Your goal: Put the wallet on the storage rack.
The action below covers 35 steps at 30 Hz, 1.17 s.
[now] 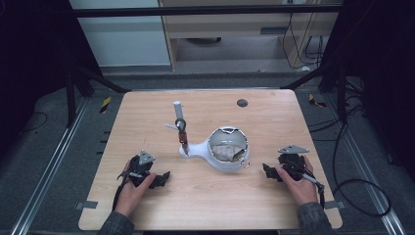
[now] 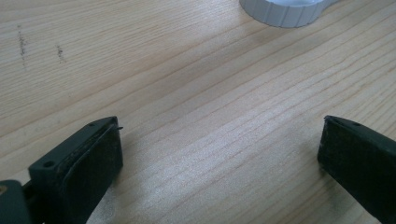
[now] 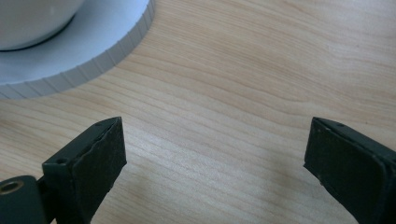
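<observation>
We've got both tools resting low on the wooden table (image 1: pixel 205 196), one per hand, near edge. Left tool (image 1: pixel 164 177) sits near-left, jaws spread wide w/ nothing between them; left gripper view has bare wood grain between the pads (image 2: pixel 95 165) and a ribbed white rim (image 2: pixel 285 14) at the far edge. Right tool (image 1: pixel 268 171) sits near-right, jaws also wide apart and empty; right gripper view has the ribbed white base (image 3: pixel 93 56) far-left, close to the jaws but not touching. Mid-table: white round holder (image 1: pixel 228 150) w/ a bowl-like opening, something pale grey inside, can't tell what. A white arm runs from its left side to a small upright post w/ a dark ring and reddish part (image 1: pixel 182 131). A white cylinder (image 1: pixel 177 108) stands just behind that post. Small dark round disc (image 1: pixel 242 103) on the far side of the table, well apart from the rest. Both tools sit apart from the holder, one either side. Sleeves at the bottom edge.
</observation>
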Motion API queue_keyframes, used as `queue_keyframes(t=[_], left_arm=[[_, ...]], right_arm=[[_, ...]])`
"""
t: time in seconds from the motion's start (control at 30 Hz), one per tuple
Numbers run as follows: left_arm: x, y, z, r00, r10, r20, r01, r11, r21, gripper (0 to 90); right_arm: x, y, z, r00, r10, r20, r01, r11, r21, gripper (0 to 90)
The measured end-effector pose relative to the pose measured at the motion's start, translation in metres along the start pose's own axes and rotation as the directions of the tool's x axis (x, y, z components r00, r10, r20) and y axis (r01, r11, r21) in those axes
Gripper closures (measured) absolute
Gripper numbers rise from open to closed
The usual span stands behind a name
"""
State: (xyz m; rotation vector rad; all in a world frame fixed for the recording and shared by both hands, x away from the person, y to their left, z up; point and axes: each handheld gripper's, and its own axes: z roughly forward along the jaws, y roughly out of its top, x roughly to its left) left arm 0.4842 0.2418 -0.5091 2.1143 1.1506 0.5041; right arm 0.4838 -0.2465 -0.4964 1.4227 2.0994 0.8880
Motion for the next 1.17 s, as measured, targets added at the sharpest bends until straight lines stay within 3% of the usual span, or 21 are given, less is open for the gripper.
queue_keyframes(t=[0.53,0.7,0.87,1.17], left_arm=[[0.001,0.000,0.000,1.0000,0.005,0.003,-0.005,1.0000,0.001,0.0],[0.001,0.001,0.000,1.0000,0.006,0.004,-0.006,1.0000,0.001,0.0],[0.001,0.000,0.000,1.0000,0.006,0.004,-0.006,1.0000,0.001,0.0],[0.001,0.001,0.000,1.0000,0.006,0.005,-0.006,1.0000,0.001,0.0]], right_arm=[[-0.004,-0.016,0.000,0.9981,0.061,-0.002,-0.061,0.998,-0.015,4.8],[-0.001,-0.017,0.003,0.9981,0.061,-0.009,-0.061,0.998,-0.015,3.7],[0.004,-0.018,0.005,0.9993,0.032,0.022,-0.031,0.999,-0.007,2.2],[0.008,-0.019,0.003,0.9985,0.043,0.034,-0.043,0.999,-0.006,2.2]])
